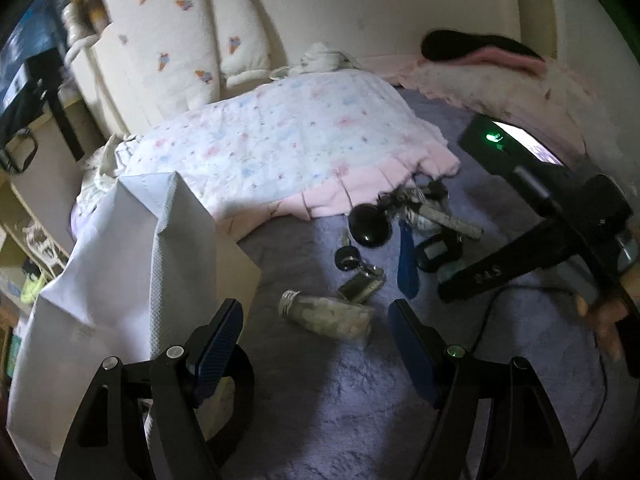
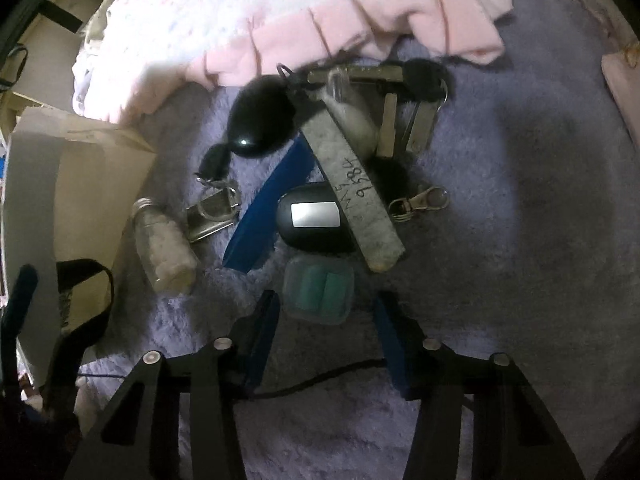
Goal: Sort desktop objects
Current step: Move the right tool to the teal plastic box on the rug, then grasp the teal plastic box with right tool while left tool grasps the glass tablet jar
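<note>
From the left wrist, the left gripper (image 1: 314,330) is hanging with its jaws spread wide and nothing between them, over a purple rug (image 1: 360,408). Just ahead of its fingertips a small jar (image 1: 327,314) is lying on its side, and beyond that a padlock (image 1: 362,283), a blue strip (image 1: 408,268) and a round black case (image 1: 370,224) are sitting in a loose heap. To its left a white paper bag (image 1: 132,264) is standing open, touching the left finger. Farther ahead a pink-edged quilt (image 1: 280,152) is covering the rug, and off to the right the right gripper (image 1: 456,286) is reaching down into the heap. From the right wrist, the right gripper (image 2: 326,312) is also standing wide, holding nothing, with a clear box (image 2: 319,289) of green pieces lying just ahead between its fingertips, not gripped. Directly beyond the box a black fob (image 2: 312,220) is resting, partly under a grey tag (image 2: 352,184) with handwriting. The blue strip (image 2: 272,204) is lying ahead to the left, with the padlock (image 2: 212,210) and jar (image 2: 164,240) farther left beside the bag (image 2: 60,184). Keys (image 2: 404,96) and the black case (image 2: 260,118) are lying farthest ahead, by the quilt's (image 2: 340,20) hem, and a metal clasp (image 2: 420,202) is lying ahead to the right.
</note>
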A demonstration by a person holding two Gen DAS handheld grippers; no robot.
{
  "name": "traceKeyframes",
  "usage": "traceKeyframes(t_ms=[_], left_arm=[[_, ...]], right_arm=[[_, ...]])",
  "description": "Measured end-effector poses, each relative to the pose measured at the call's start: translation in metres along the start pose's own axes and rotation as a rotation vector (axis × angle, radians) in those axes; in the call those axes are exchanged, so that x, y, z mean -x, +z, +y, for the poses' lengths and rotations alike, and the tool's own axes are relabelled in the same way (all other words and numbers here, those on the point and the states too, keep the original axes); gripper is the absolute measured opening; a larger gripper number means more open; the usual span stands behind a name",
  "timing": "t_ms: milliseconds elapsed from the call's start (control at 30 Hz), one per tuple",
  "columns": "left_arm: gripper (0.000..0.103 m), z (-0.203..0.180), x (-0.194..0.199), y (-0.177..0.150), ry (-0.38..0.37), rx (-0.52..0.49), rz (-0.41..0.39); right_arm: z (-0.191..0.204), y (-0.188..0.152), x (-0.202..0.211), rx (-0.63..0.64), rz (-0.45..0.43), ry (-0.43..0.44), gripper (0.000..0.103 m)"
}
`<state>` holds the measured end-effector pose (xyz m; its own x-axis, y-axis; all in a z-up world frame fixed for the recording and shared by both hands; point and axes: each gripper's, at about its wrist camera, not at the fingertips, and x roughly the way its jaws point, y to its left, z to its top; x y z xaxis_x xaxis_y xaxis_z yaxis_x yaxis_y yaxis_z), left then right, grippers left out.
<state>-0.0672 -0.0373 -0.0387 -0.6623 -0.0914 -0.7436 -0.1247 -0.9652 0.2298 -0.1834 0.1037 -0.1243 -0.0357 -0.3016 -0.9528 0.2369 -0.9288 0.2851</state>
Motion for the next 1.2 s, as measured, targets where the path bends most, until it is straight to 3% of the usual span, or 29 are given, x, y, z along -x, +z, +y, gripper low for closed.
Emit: traceKeyframes(t_ms=[67, 133, 367, 533, 567, 633, 667, 700, 800, 967, 1100, 1200], left_arm=[[0.073, 0.001, 0.004, 0.0, -0.008, 0.004, -0.008], [0.073, 0.005, 0.008, -0.001, -0.083, 0.025, -0.024], [0.073, -0.016, 0.022, -0.001, -0.217, -0.043, -0.036], [0.073, -0.025, -0.001, 0.002, -0.202, -0.015, 0.024], [0.071, -0.024, -0.013, 0.003, -0.165, 0.008, 0.065], [0.057, -0.02, -0.031, 0.004, -0.139, 0.058, 0.119], [0.044, -0.017, -0.036, 0.004, -0.144, 0.084, 0.135], [0.038, -0.01, -0.045, 0.004, -0.163, 0.146, 0.165], [0.038, 0.008, -0.068, -0.001, -0.206, 0.327, 0.238], [0.038, 0.026, -0.089, -0.007, -0.197, 0.508, 0.257], [0.038, 0.03, -0.1, -0.005, -0.17, 0.537, 0.27], [0.044, 0.029, -0.108, -0.005, -0.149, 0.547, 0.288]], right_arm=[[0.001, -0.001, -0.004, 0.009, -0.018, -0.029, 0.041], [-0.002, -0.002, -0.003, -0.022, -0.034, -0.031, 0.038], [-0.019, -0.009, 0.033, -0.127, -0.045, 0.127, 0.037], [-0.03, -0.024, 0.082, -0.146, -0.115, 0.186, 0.038], [-0.031, -0.029, 0.09, -0.145, -0.126, 0.189, 0.038], [-0.035, -0.035, 0.103, -0.143, -0.142, 0.2, 0.037], [-0.036, -0.036, 0.108, -0.141, -0.15, 0.209, 0.037], [-0.036, -0.032, 0.115, -0.139, -0.158, 0.221, 0.037], [-0.029, -0.024, 0.125, -0.128, -0.18, 0.251, 0.037], [-0.021, -0.024, 0.123, -0.122, -0.18, 0.267, 0.037], [-0.026, -0.028, 0.122, -0.134, -0.173, 0.266, 0.037], [-0.027, -0.028, 0.122, -0.134, -0.172, 0.259, 0.037]])
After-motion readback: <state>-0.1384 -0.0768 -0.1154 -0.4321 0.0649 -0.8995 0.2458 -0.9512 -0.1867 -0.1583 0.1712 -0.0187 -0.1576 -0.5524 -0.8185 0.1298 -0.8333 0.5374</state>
